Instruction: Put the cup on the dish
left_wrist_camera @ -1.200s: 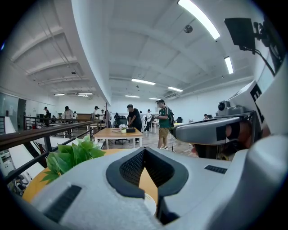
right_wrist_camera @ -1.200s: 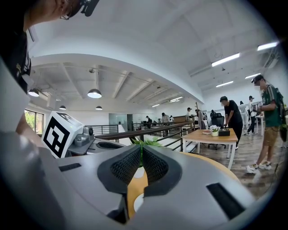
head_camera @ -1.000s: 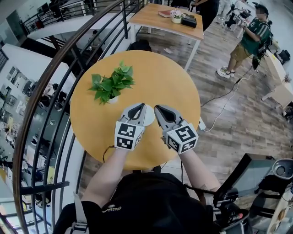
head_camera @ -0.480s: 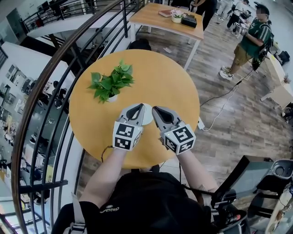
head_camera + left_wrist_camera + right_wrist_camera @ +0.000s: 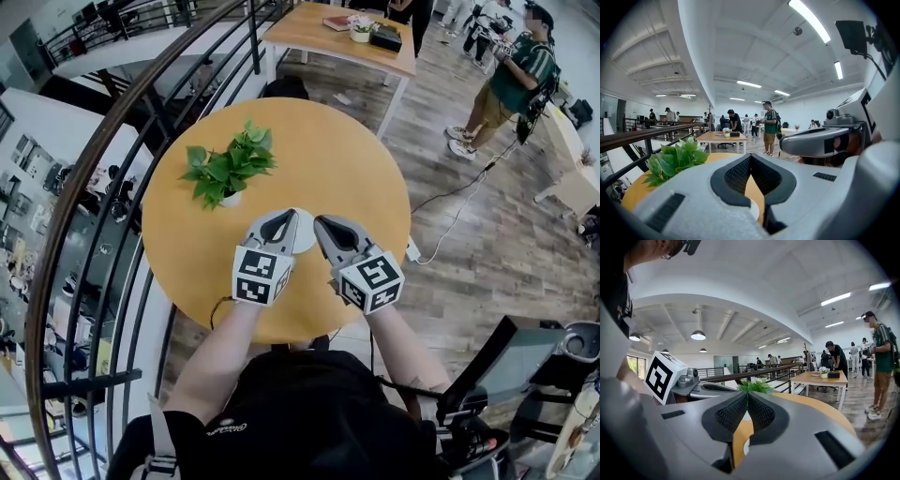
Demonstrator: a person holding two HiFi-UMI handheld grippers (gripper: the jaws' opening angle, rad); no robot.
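Hovering low over the round table (image 5: 356, 159), side by side.

Logging the left gripper (image 5: 284, 219) as clenched, gripping nothing. Logging the right gripper (image 5: 324, 225) as likewise pinched closed and empty.

Spotting one white round piece (image 5: 305, 236) lying on the tabletop, between and just beyond the two noses, and largely covered by them from the head view. Leaning toward dish, going by the low flat rim glimpsed in both gripper views. Failing to settle whether cup, dish, or cup already sitting on dish. Finding no separate cup elsewhere on the table.

Flagging likely trouble:

- Descending with jaws closed: shoving the white piece across the smooth top instead of taking hold. Needing to open first.
- Opening with both noses crowded this close: bumping one gripper against the other, or nudging the piece sideways.
- Acting on a guess about a half-covered piece: grabbing the dish in place of the cup. Needing a clearer look, probably by backing one gripper off.
- Swinging left: brushing the potted plant (image 5: 228, 171), standing near the left gripper, and tipping it.
- Fumbling a lift toward the left rim: risking a fall past the railing (image 5: 103, 216) to the level below.
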